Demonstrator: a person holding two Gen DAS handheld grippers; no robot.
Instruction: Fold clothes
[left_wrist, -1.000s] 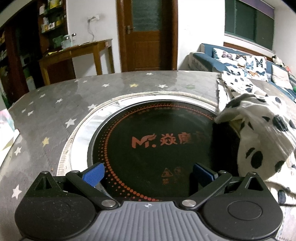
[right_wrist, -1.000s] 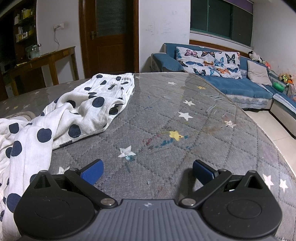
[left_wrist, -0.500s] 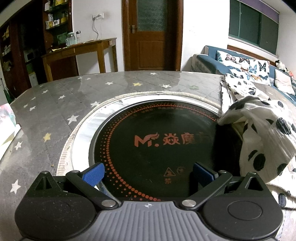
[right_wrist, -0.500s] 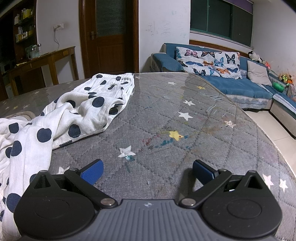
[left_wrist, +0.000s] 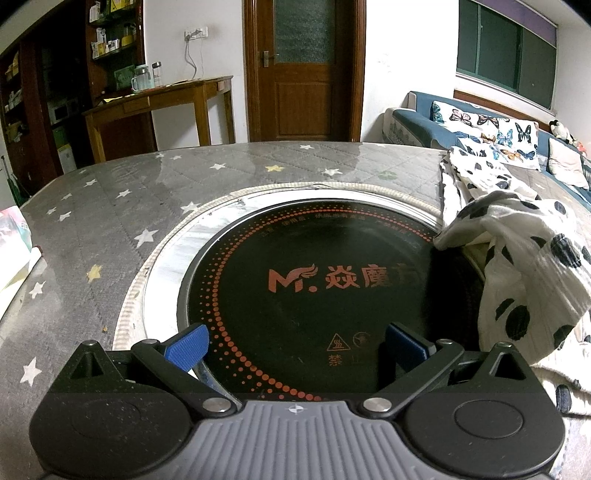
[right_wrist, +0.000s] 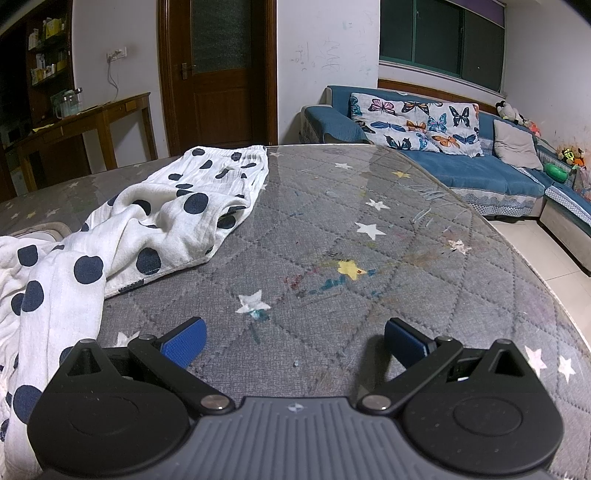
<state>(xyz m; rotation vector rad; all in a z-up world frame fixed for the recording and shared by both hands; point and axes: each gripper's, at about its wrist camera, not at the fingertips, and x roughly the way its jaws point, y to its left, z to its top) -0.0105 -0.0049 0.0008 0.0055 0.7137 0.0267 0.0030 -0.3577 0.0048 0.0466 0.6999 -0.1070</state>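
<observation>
A white garment with dark blue dots (right_wrist: 122, 236) lies crumpled on the grey star-patterned table, stretching from the far middle to the near left in the right wrist view. In the left wrist view the same garment (left_wrist: 517, 258) is heaped at the right, its edge draped over the black round cooktop (left_wrist: 314, 295). My left gripper (left_wrist: 295, 343) is open above the cooktop's near part, nothing between its blue pads. My right gripper (right_wrist: 293, 339) is open over bare table, just right of the garment, also holding nothing.
The cooktop sits in a silver ring (left_wrist: 162, 266) set into the table (right_wrist: 369, 258). The table's curved edge (right_wrist: 554, 288) drops off at right toward a blue sofa (right_wrist: 461, 162). A wooden side table (left_wrist: 155, 103) and a door (left_wrist: 303, 70) stand behind.
The left wrist view has tilted and drawn back slightly, showing more of the room and far table. The garment and the right gripper have not moved.
</observation>
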